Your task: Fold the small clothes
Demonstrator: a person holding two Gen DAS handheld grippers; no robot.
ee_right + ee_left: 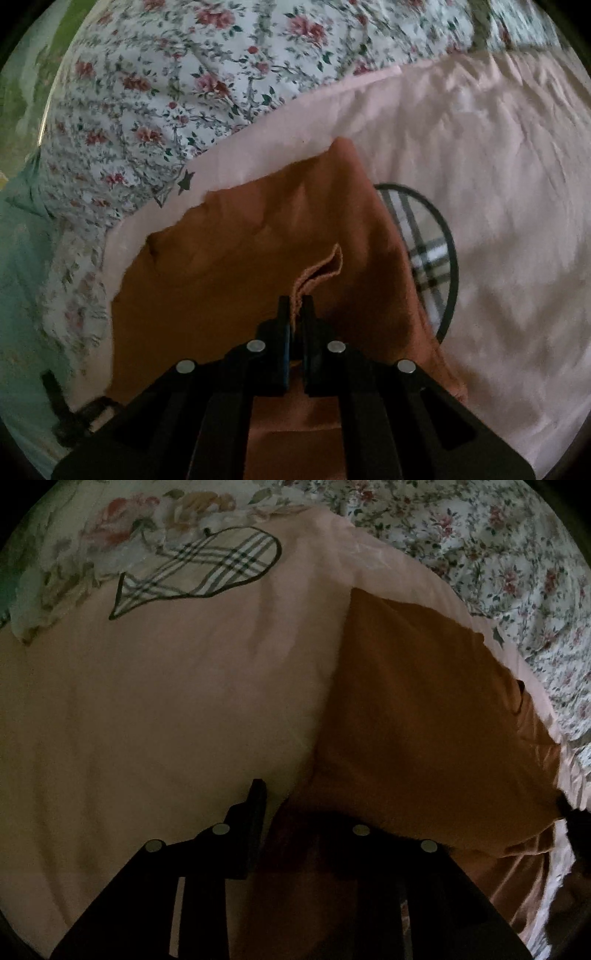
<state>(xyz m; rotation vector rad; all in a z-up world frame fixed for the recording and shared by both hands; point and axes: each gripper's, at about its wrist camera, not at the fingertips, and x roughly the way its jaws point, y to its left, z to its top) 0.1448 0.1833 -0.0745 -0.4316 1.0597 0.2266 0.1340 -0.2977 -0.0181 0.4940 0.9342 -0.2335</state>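
A: The rust-brown garment is seen spread on the pink sheet, its long axis running toward the sheet's edge by the floral quilt.

B: A raw, soft hem fold is pinched in the right gripper, jaws fully closed.

A: In the left view, the left gripper is half buried: one finger bare, the other under cloth; whether it is gripped cannot be told.

B: A plaid fish patch is fully shown only there.
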